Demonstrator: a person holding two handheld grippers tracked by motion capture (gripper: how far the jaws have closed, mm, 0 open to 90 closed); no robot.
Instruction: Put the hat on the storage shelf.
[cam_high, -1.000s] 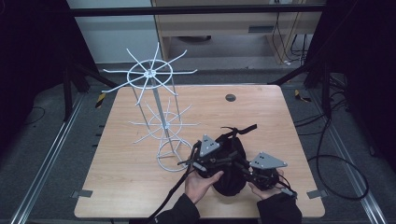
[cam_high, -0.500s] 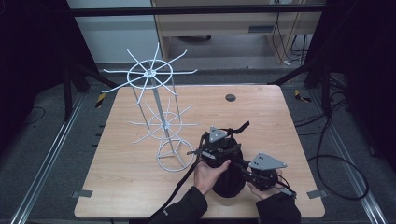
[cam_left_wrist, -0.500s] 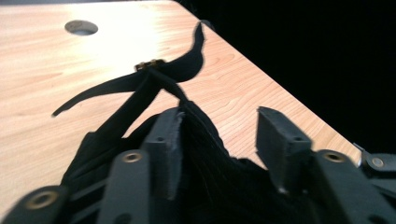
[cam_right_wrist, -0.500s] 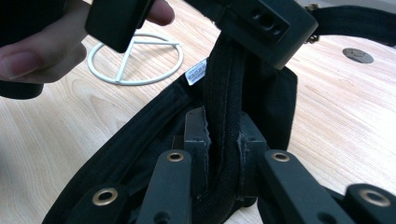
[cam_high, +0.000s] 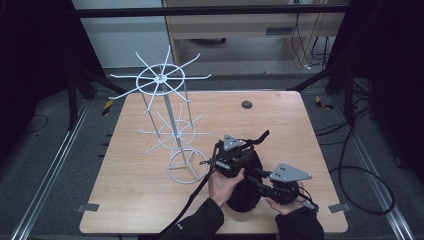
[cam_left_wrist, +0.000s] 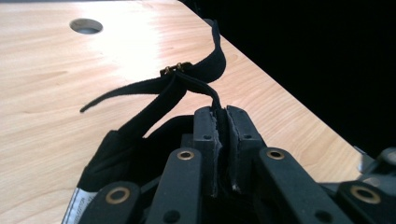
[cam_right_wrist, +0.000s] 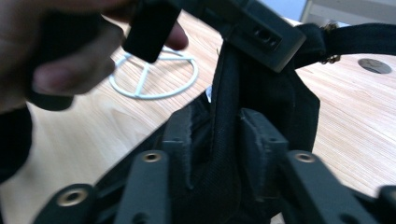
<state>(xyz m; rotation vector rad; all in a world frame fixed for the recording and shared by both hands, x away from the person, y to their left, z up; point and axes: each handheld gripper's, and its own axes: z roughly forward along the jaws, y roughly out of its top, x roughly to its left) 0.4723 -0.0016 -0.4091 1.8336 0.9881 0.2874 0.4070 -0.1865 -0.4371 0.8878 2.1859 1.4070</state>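
Note:
A black fabric cap (cam_high: 244, 197) with a thin strap and brass buckle (cam_left_wrist: 175, 68) lies near the table's front edge. My left gripper (cam_high: 248, 150) sits over its top. Its jaws have just been closing and now stand shut on the strap (cam_left_wrist: 215, 100), which loops up ahead of the pads. My right gripper (cam_high: 257, 184) comes in from the right. Its jaws have just been opening, and a fold of the cap's fabric (cam_right_wrist: 226, 116) stands between the pads with a gap beside the left one. In the right gripper view the left gripper (cam_right_wrist: 261, 32) shows above the cap.
A white wire rack (cam_high: 172, 125) with spoked tiers stands left of the cap, its base ring (cam_high: 187, 167) close to the left hand. A round hole (cam_high: 246, 104) lies in the wooden table (cam_high: 140, 195) at the back. Cables trail off the front edge.
My left gripper has shifted up and right from the cap's left side onto its top, and the strap has lifted. The right hand has stayed put.

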